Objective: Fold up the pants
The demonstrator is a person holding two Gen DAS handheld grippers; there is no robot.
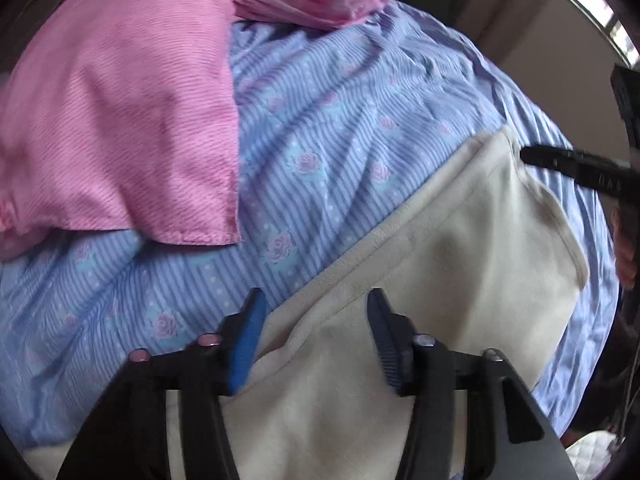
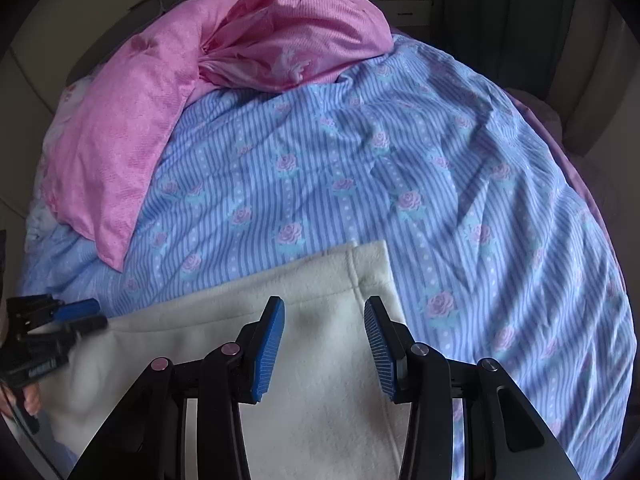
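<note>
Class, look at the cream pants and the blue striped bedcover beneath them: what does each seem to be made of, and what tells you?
Cream pants: probably fleece or brushed knit; matte, fuzzy nap, thick soft hem with stitching.
Blue striped bedcover: likely thin woven cotton or a blend; smooth, crisp printed stripes and roses, fine sharp wrinkles.

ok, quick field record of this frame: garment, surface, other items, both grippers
garment: cream pants, lying flat, hem toward far side
surface: blue striped floral bedsheet
other items: pink bedding bunched at far end
left gripper: open, over pants, nothing pinched
right gripper: open, over the hem end, nothing pinched
</note>
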